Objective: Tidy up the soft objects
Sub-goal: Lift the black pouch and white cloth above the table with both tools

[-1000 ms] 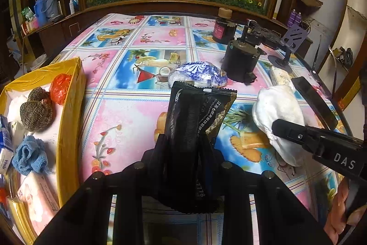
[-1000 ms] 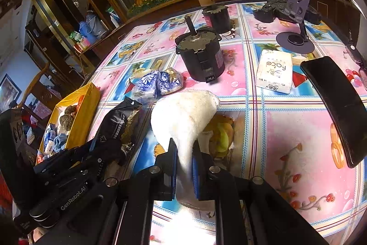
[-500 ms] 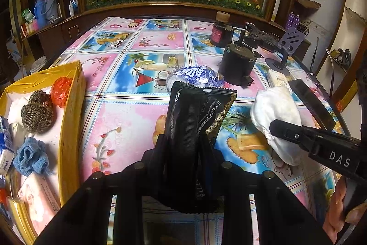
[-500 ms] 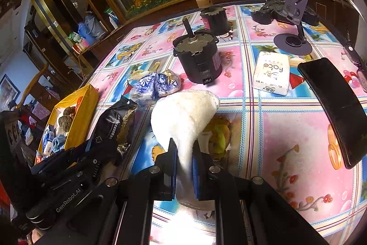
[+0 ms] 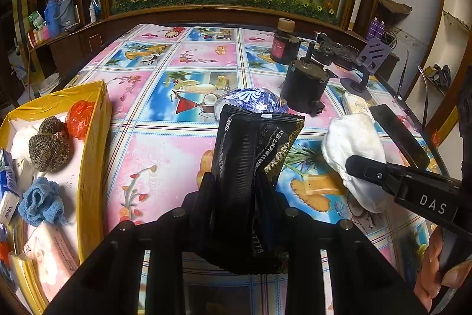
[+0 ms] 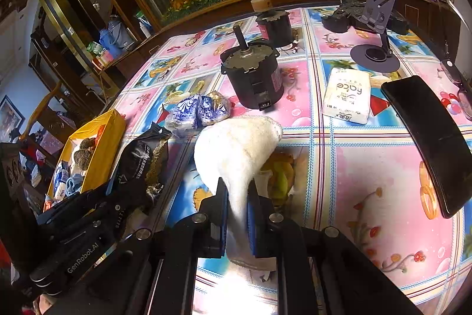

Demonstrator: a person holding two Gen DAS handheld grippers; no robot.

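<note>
Black packet (image 5: pixel 253 155) clamped upright in left tongs (image 5: pixel 236 188), lifted off surface (image 5: pixel 165 155), likely for carrying to yellow box (image 5: pixel 91 143) at left, already stocked with soft items. White cloth (image 6: pixel 236 149) pinched in right tongs (image 6: pixel 237 197), draped forward. Blue foil pack (image 6: pixel 197 111), tissue pack (image 6: pixel 348 93) left lying on surface; motor (image 6: pixel 253 76) hard, probably ignored.

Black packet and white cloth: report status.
Left hand-held gripper shut on black packet. Right hand-held gripper shut on white cloth. Yellow box left, path unobstructed.
</note>
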